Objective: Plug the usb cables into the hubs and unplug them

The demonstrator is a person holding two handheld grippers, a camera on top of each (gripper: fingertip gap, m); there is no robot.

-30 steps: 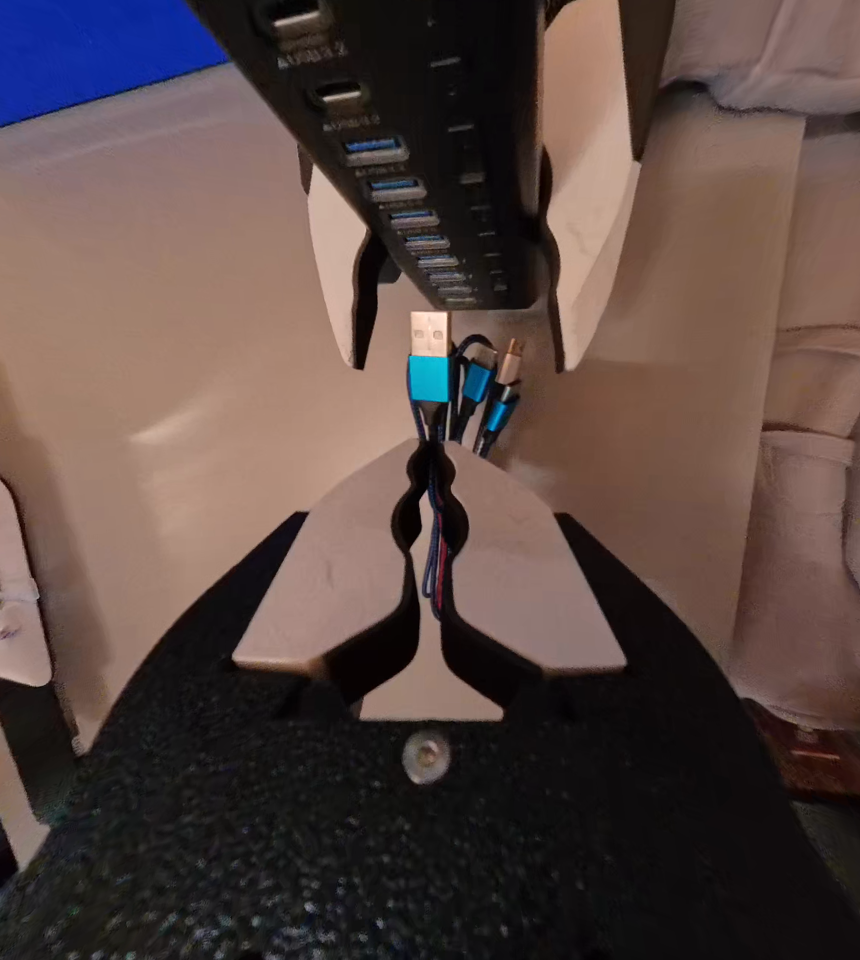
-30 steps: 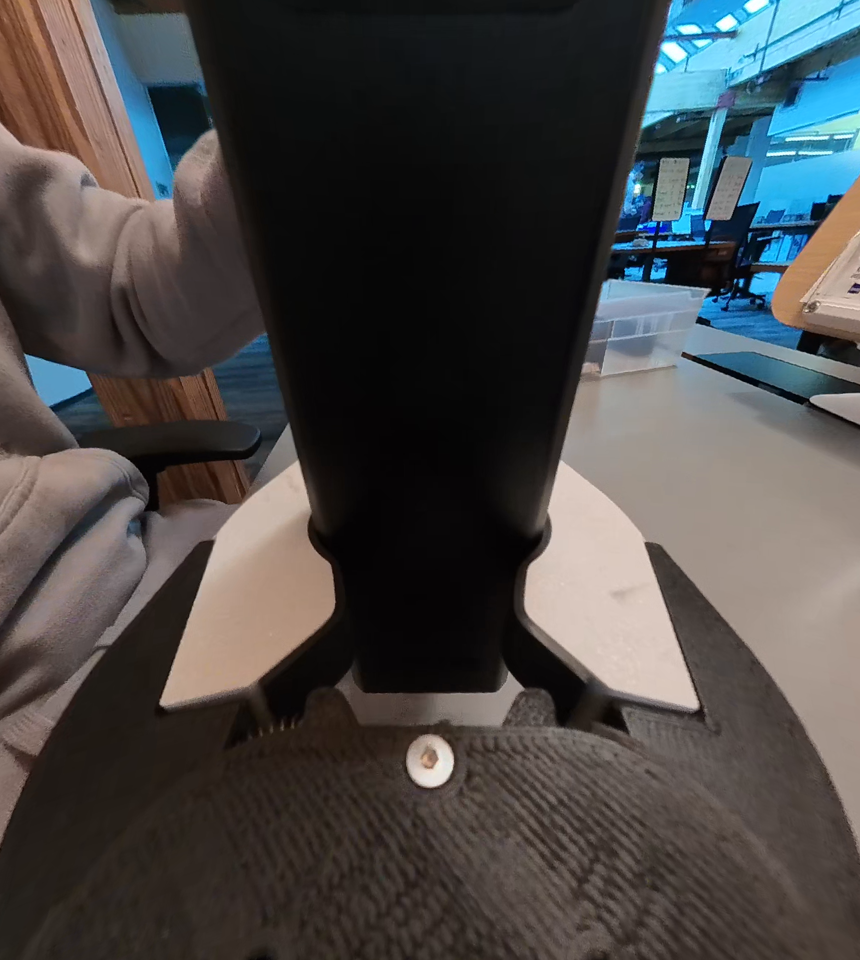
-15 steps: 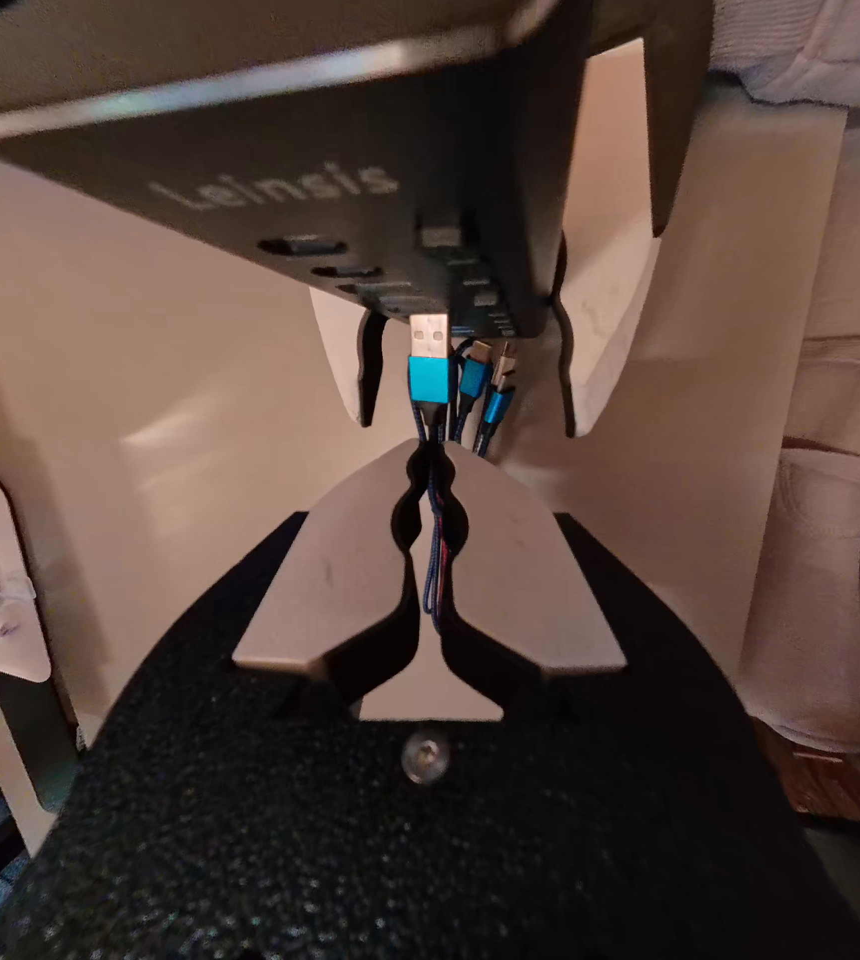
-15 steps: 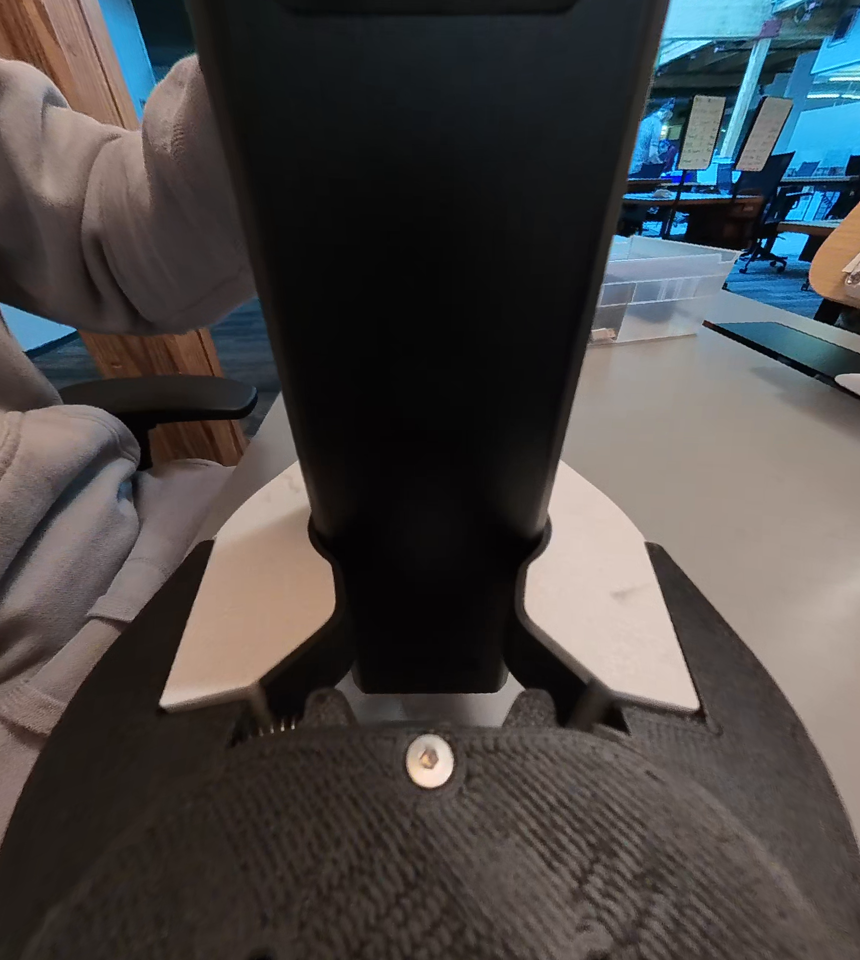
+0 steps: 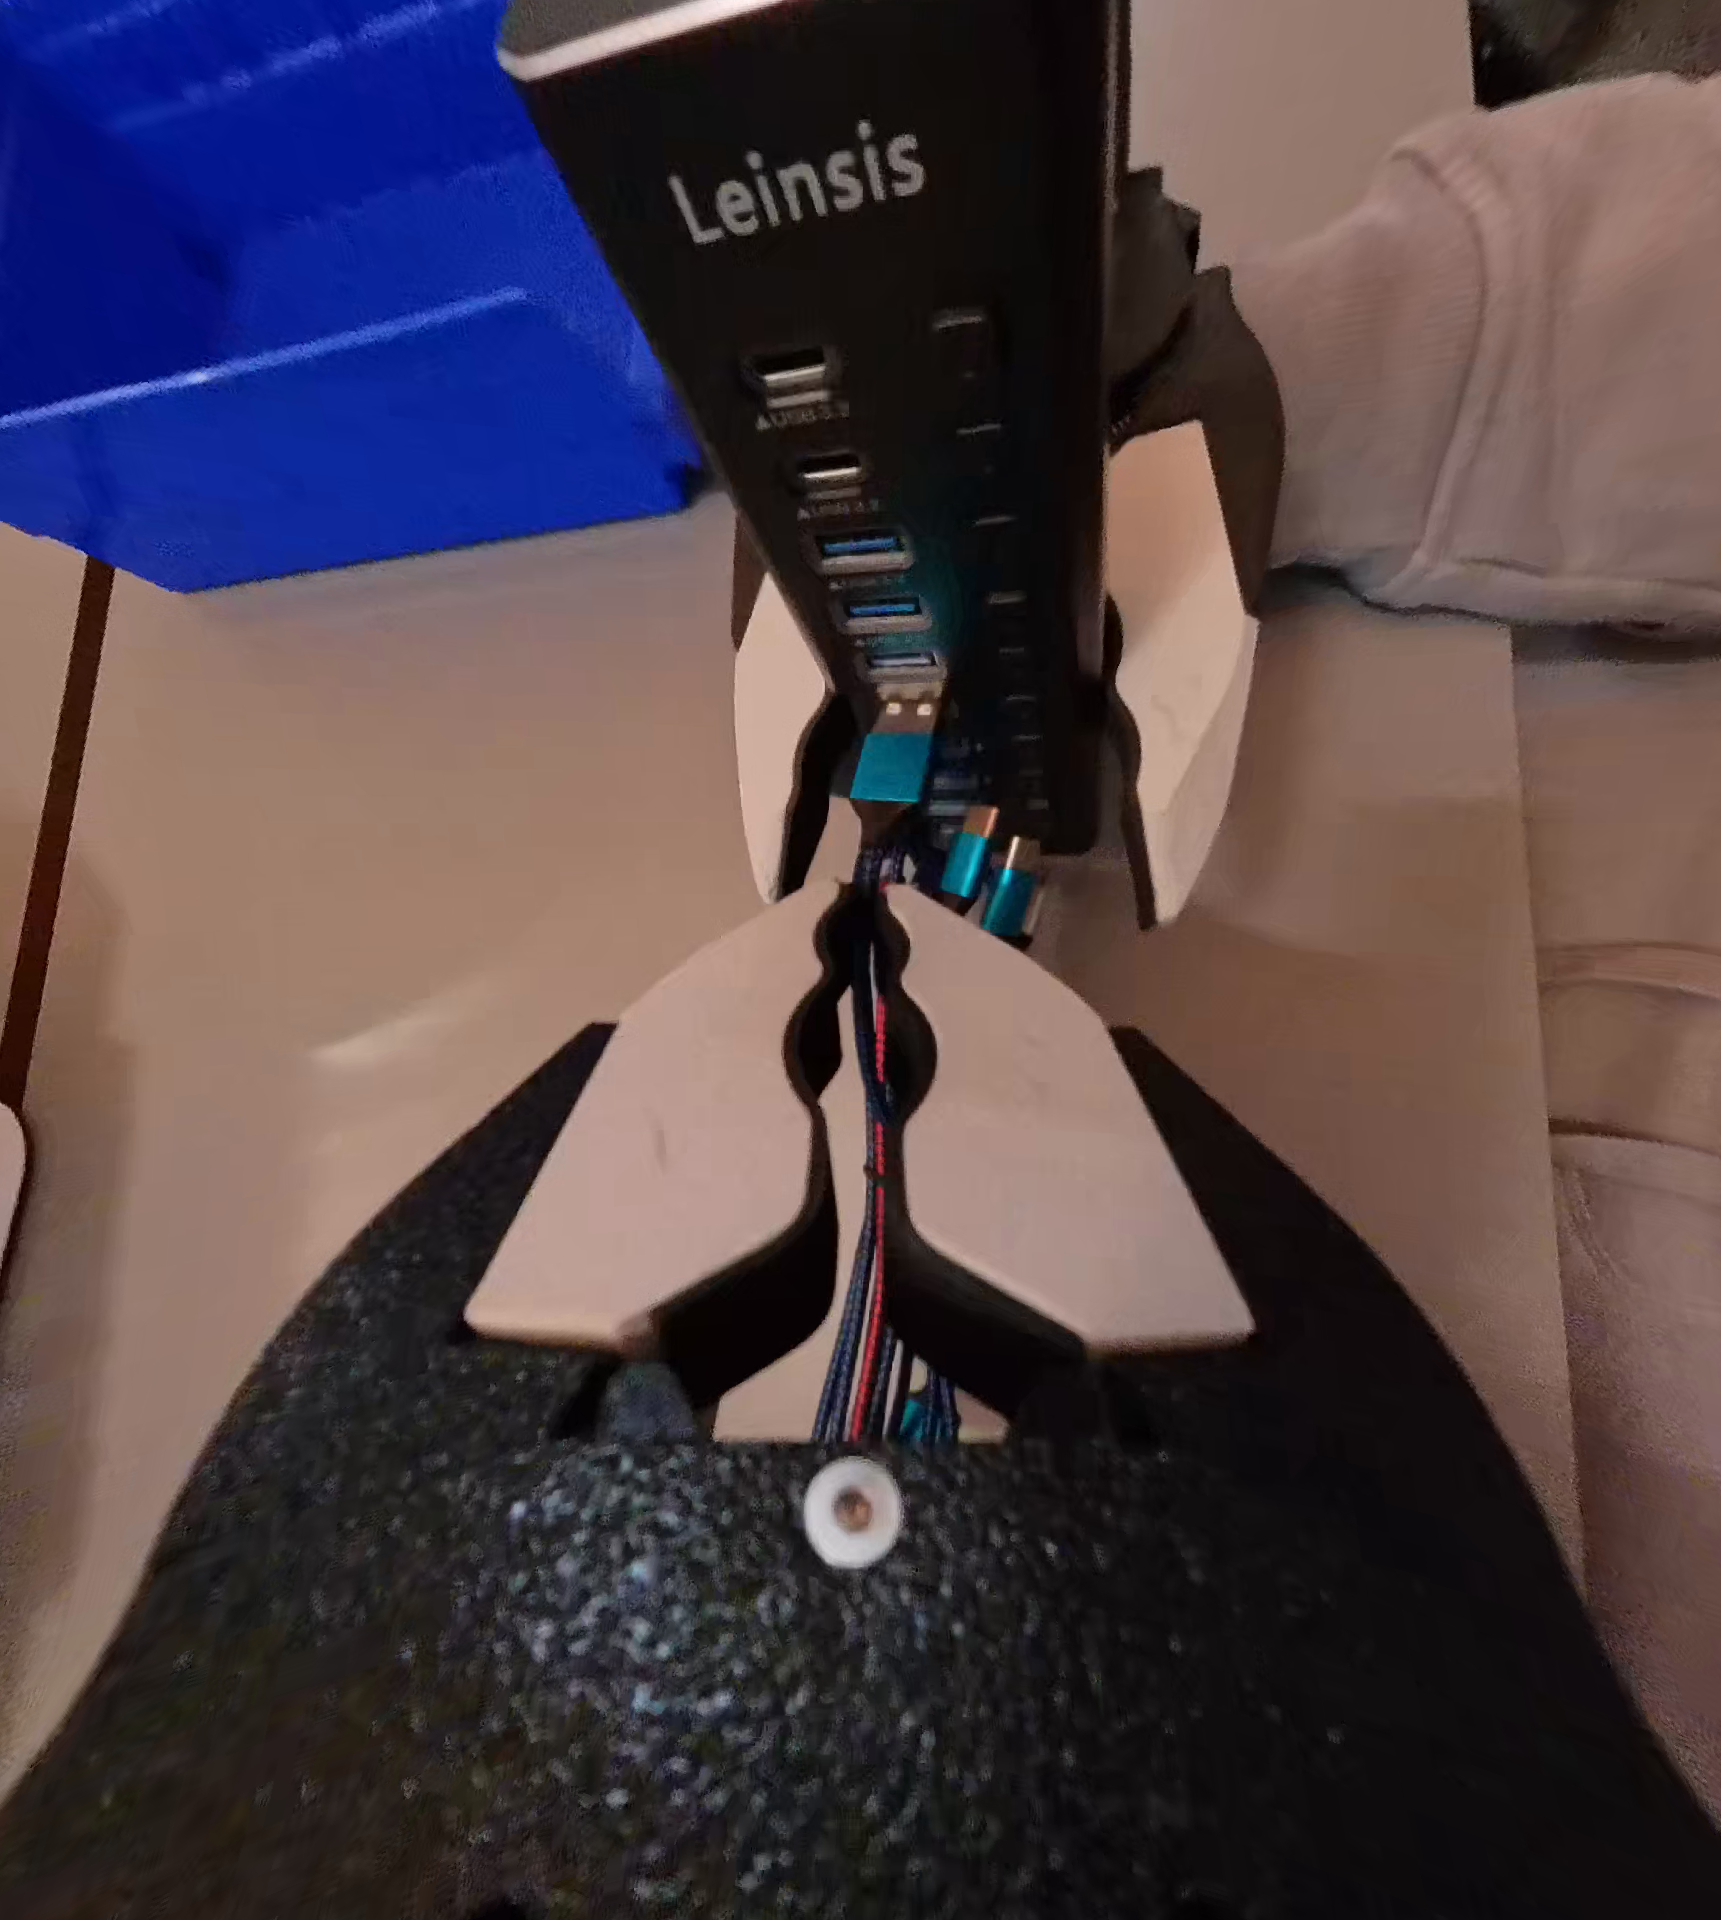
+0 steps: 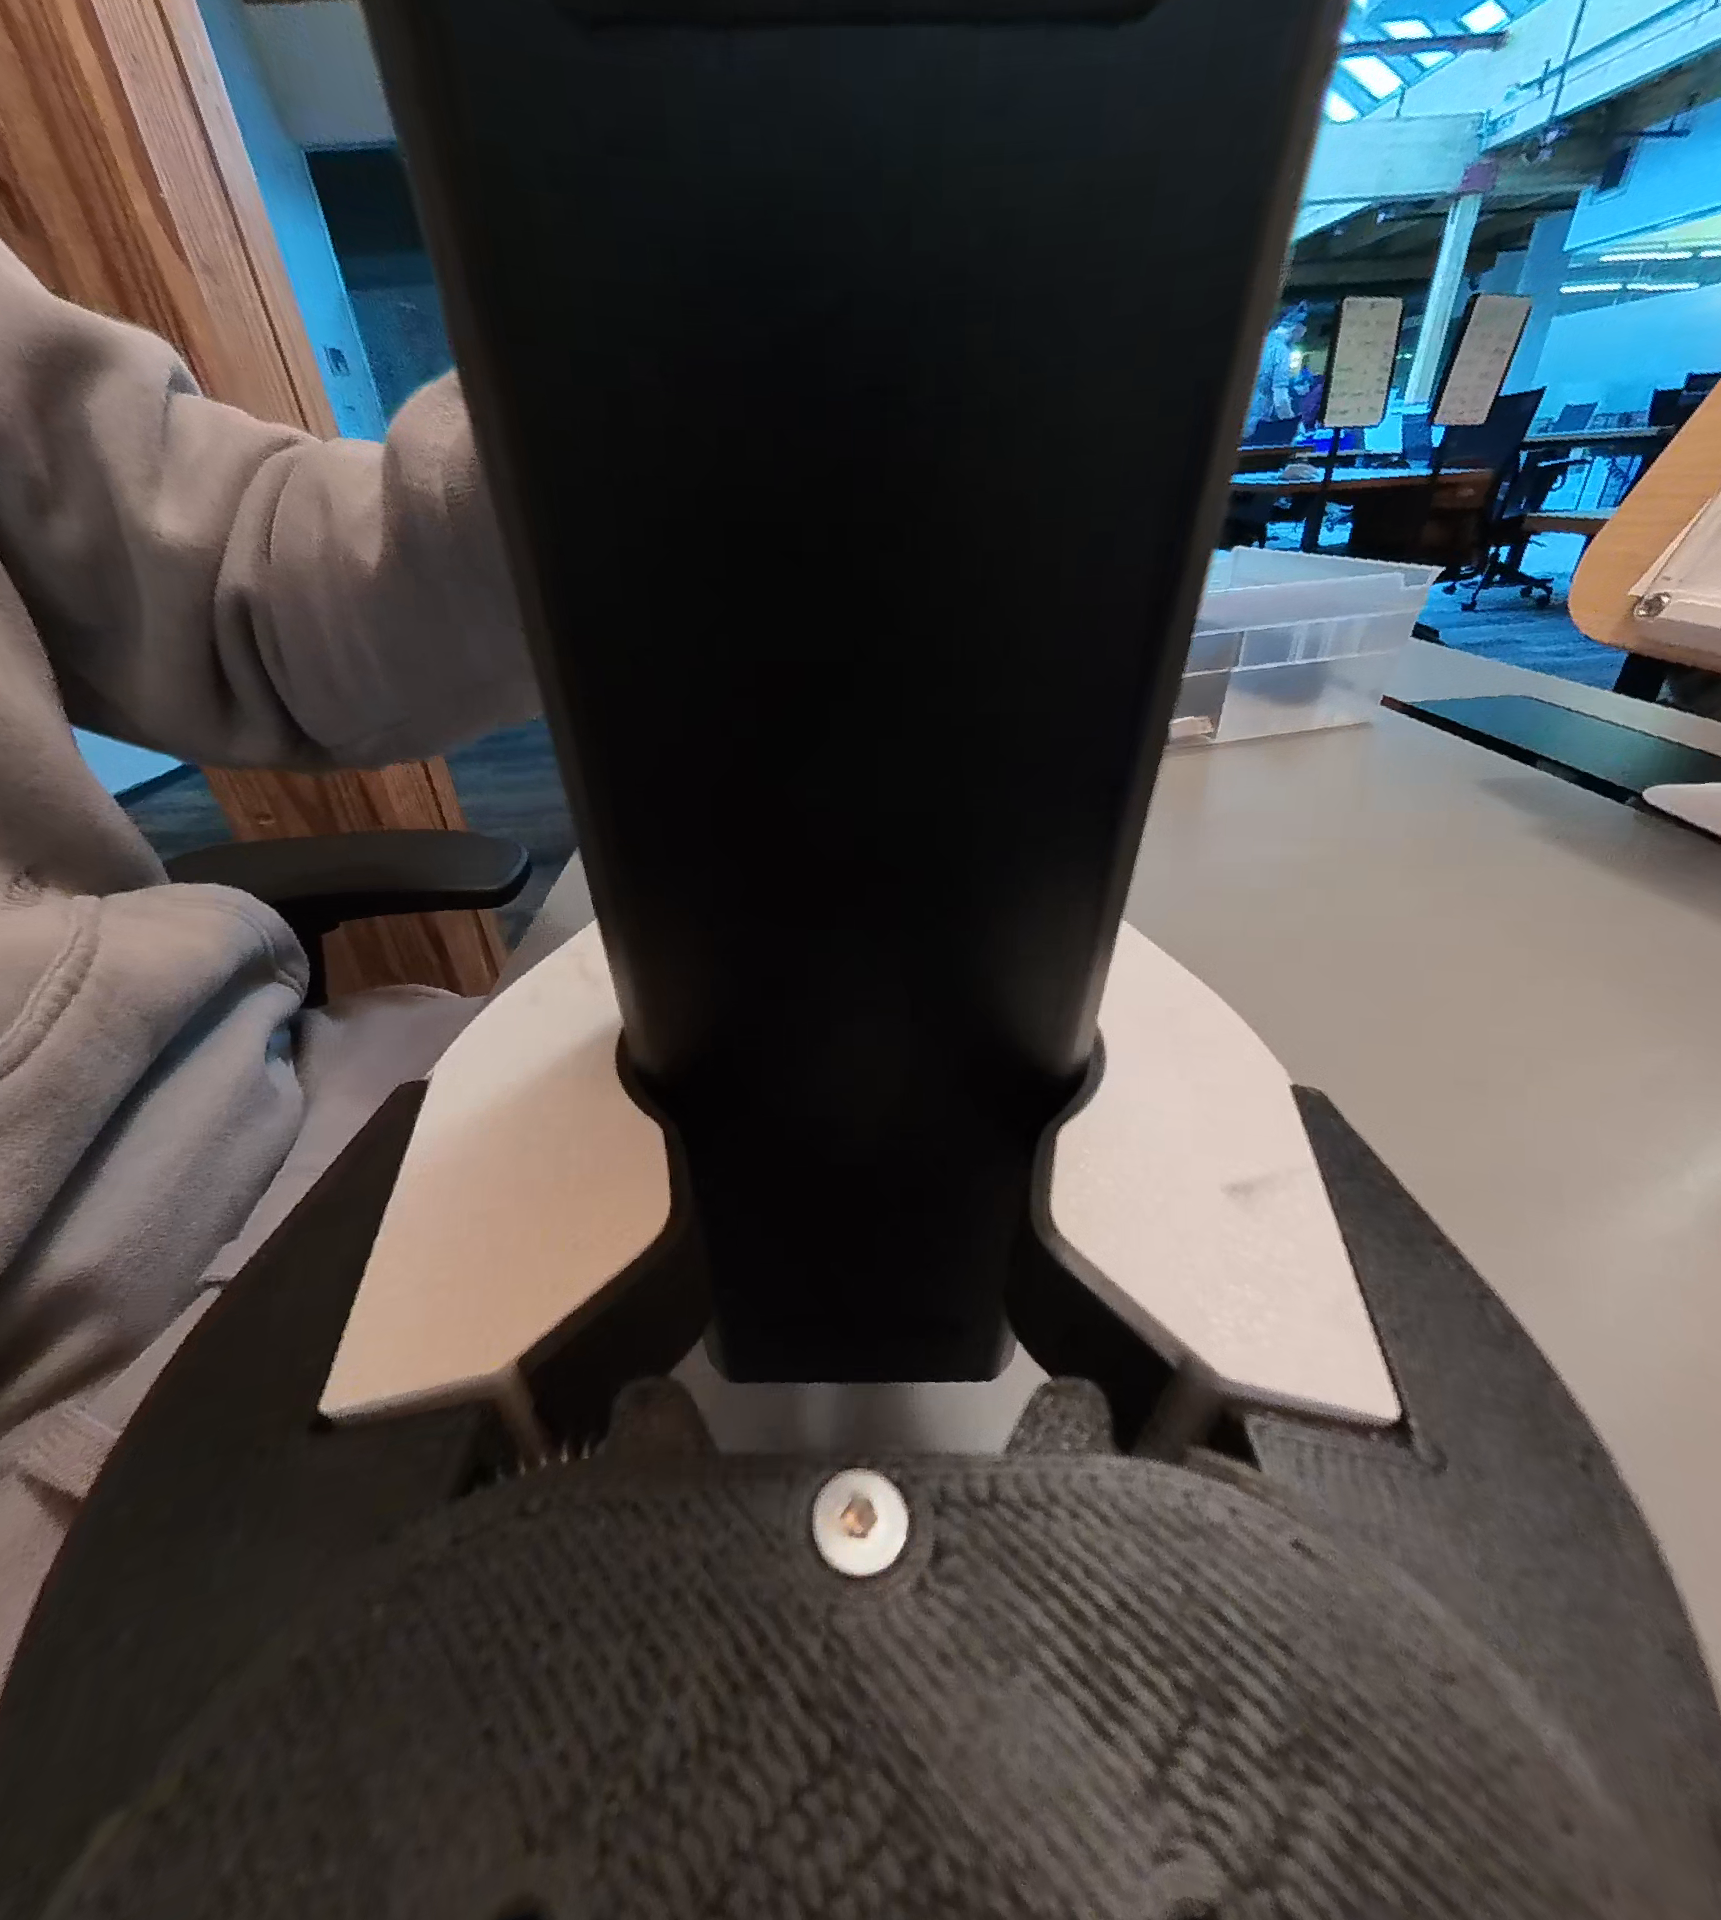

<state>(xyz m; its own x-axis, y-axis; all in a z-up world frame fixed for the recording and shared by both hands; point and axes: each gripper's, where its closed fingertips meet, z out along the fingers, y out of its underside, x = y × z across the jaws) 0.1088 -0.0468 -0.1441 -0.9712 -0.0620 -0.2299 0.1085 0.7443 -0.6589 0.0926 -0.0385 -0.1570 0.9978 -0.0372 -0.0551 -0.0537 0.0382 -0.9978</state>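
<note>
The hub [image 5: 897, 436] is a long matte black bar with a row of silver and blue sockets and pale lettering at its far end. The right tongs [image 6: 861, 1060] clamp its near end between flat white fingers [image 6: 513, 1226], above the smooth grey counter [image 6: 1458, 1039]. The left tongs [image 5: 864, 894] are pinched narrow on braided blue-and-red cables [image 5: 871, 1049], whose teal metal USB plug [image 5: 895, 758] touches a blue socket midway along the hub. A blue plastic bin [image 5: 243, 312] sits toward the counter's far left.
</note>
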